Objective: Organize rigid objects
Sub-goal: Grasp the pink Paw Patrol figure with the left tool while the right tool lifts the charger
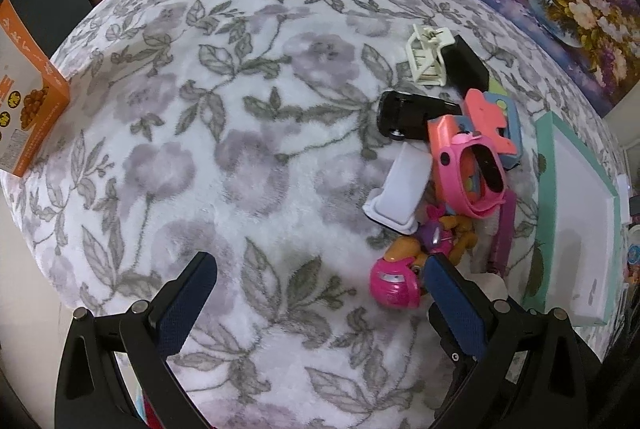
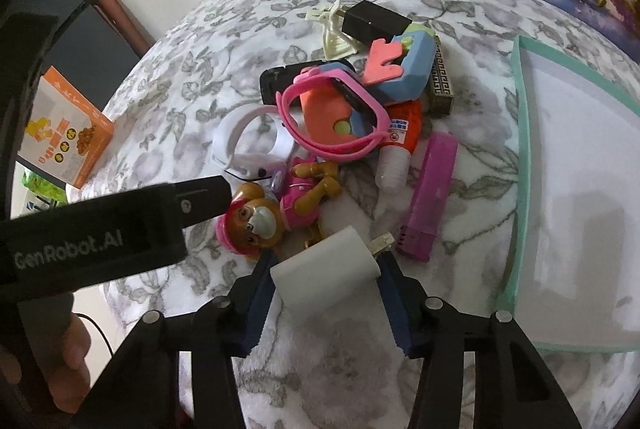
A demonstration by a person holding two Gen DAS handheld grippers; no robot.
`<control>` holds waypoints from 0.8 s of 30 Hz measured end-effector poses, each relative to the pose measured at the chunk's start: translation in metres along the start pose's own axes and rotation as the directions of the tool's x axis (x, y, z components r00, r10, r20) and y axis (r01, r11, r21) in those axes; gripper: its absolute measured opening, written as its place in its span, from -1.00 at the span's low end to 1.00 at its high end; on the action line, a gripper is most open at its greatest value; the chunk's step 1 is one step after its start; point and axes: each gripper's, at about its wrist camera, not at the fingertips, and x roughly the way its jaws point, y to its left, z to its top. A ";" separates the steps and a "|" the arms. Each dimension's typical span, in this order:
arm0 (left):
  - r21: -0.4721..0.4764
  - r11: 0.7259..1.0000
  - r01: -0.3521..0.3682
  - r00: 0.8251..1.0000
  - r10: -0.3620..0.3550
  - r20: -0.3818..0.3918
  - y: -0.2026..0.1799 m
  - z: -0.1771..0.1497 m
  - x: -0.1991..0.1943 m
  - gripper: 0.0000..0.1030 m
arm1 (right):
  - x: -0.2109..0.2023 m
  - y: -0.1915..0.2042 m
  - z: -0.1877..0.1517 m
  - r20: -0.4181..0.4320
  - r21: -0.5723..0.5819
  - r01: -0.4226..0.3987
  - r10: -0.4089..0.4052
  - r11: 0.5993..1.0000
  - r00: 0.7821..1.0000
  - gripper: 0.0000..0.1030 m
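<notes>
The right gripper (image 2: 326, 293) has its blue pads closed against the sides of a white plastic plug adapter with brass prongs (image 2: 326, 265), at the near edge of the toy pile on the floral plush blanket (image 2: 200, 69), just beside the mint-rimmed white tray (image 2: 520, 157). To do this well, I would lift straight up before swinging toward the tray, so the prongs clear the long purple plastic block (image 2: 430, 197) and the brown pup figure in pink (image 2: 276, 205). The left gripper (image 1: 320, 285) hangs open and empty above the blanket. Counted: one adapter, one tray, one pup figure, one pink watch strap (image 2: 332, 113), one orange carton (image 2: 68, 133).
</notes>
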 end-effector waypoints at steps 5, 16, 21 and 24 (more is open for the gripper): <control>0.006 1.000 0.023 1.000 -0.023 0.003 -0.006 -0.001 0.000 1.00 | -0.011 -0.009 -0.002 0.016 0.020 -0.004 0.004 1.000 1.000 0.01; 0.028 0.997 0.068 0.997 -0.068 0.018 -0.024 0.001 0.001 0.98 | -0.047 -0.033 -0.003 0.078 0.079 -0.008 0.002 0.997 0.997 0.01; 0.046 0.996 0.076 0.997 -0.077 0.007 -0.033 -0.001 0.005 0.91 | -0.070 -0.052 -0.004 0.120 0.124 0.008 -0.023 0.992 0.993 0.01; 0.068 0.995 0.074 0.997 -0.073 -0.013 -0.042 -0.003 0.011 0.87 | -0.085 -0.066 -0.005 0.156 0.161 0.013 -0.038 0.987 0.987 0.01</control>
